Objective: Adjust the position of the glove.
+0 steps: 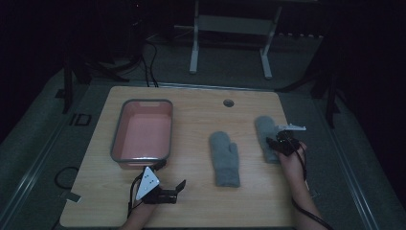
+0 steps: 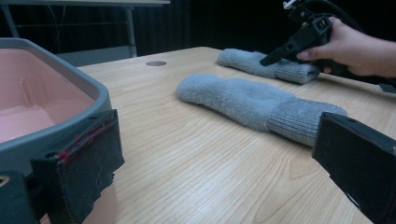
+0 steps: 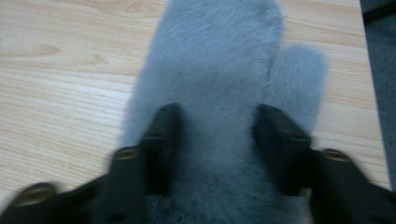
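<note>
Because the room is dim, the high view leaves much in shadow: the floor, cables and a white-legged stand [image 1: 230,43] behind the wooden surface [image 1: 201,201] are barely readable. On that surface lie two grey fleece mittens, side by side but apart. The right mitten [image 1: 266,136] lies near the surface's right edge, and the right gripper [image 1: 282,141] sits over its cuff end, covering that part from above. In the right gripper view the two black jaws straddle the mitten's body, one on each side of the fleece, with the thumb lobe [image 3: 299,74] sticking out beyond the right-hand jaw. The jaws stand apart, with the mitten between them; motion blur makes it hard to tell whether their pads press into the fleece. The lower edge of that view cuts off the mitten's cuff.

The left mitten [image 1: 224,158] rests untouched in the middle of the surface, its ribbed cuff toward the person. A pink plastic tub with a grey rim [image 1: 115,136] stands on the left side, well apart from both mittens. The left gripper [image 1: 165,189] hovers just in front of the tub's near end, jaws wide apart with nothing between them. In the left gripper view the tub crowds the left edge, partly hidden by one jaw, while the other jaw blocks the lower right corner. A small round cable hole [image 1: 228,102] sits near the far edge.
</note>
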The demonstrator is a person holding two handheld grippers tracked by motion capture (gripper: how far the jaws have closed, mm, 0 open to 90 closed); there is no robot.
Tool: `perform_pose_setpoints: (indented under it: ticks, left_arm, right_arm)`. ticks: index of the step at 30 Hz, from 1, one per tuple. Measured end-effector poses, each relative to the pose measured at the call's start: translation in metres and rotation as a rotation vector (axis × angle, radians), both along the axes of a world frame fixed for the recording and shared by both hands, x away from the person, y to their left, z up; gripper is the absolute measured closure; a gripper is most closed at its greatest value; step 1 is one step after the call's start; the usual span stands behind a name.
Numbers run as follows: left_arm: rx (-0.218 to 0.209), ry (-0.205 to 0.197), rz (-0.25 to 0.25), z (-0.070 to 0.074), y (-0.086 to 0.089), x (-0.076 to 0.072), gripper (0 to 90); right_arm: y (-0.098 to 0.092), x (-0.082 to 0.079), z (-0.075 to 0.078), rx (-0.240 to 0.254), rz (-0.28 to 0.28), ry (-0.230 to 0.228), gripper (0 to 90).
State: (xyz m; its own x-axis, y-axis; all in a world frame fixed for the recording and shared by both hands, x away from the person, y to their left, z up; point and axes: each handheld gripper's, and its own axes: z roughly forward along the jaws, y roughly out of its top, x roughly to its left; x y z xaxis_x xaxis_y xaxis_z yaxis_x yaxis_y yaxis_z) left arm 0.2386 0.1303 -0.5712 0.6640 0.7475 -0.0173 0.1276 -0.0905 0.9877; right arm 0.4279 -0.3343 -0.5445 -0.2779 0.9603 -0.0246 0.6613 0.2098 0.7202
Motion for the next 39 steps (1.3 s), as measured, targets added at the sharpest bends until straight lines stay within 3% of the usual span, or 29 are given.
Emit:
perform_pose_setpoints:
  ticks: [2, 3, 4, 12, 15, 18, 19, 21, 22, 27, 39]
  left_arm:
    - [0.001, 0.000, 0.000, 0.000, 0.000, 0.000, 2.1]
    - [0.002, -0.002, -0.001, 0.000, 0.000, 0.000, 2.1]
    - [0.004, -0.001, -0.001, 0.000, 0.000, 0.000, 2.1]
    - [0.000, -0.001, -0.003, 0.000, 0.000, 0.000, 2.1]
    - [0.001, -0.002, -0.003, 0.000, 0.000, 0.000, 2.1]
    - [0.001, -0.002, -0.003, 0.000, 0.000, 0.000, 2.1]
    - [0.001, -0.001, -0.001, 0.000, 0.000, 0.000, 2.1]
    - [0.000, 0.000, -0.001, 0.000, 0.000, 0.000, 2.1]
    - [-0.001, 0.000, 0.000, 0.000, 0.000, 0.000, 2.1]
    - [0.003, -0.002, -0.002, 0.000, 0.000, 0.000, 2.1]
    - [0.004, -0.003, -0.004, 0.000, 0.000, 0.000, 2.1]
  right_arm:
    - [0.003, -0.004, -0.002, 0.022, -0.022, -0.009, 67.4]
    - [0.003, -0.004, -0.002, 0.022, -0.022, -0.009, 67.4]
    - [0.007, -0.008, 0.001, 0.010, -0.063, -0.017, 80.6]
    - [0.008, -0.025, 0.016, 0.084, -0.101, -0.046, 82.7]
    - [0.007, -0.048, 0.031, 0.108, -0.109, -0.082, 82.7]
    - [0.005, -0.060, 0.037, 0.143, -0.106, -0.085, 82.7]
    - [0.007, -0.074, 0.043, 0.158, -0.098, -0.091, 82.7]
    - [0.008, -0.078, 0.044, 0.155, -0.099, -0.097, 82.7]
    - [0.009, -0.090, 0.045, 0.165, -0.116, -0.102, 82.7]
    - [0.016, -0.109, 0.037, 0.181, -0.144, -0.099, 82.7]
    - [0.016, -0.111, 0.005, 0.127, -0.135, 0.010, 80.5]
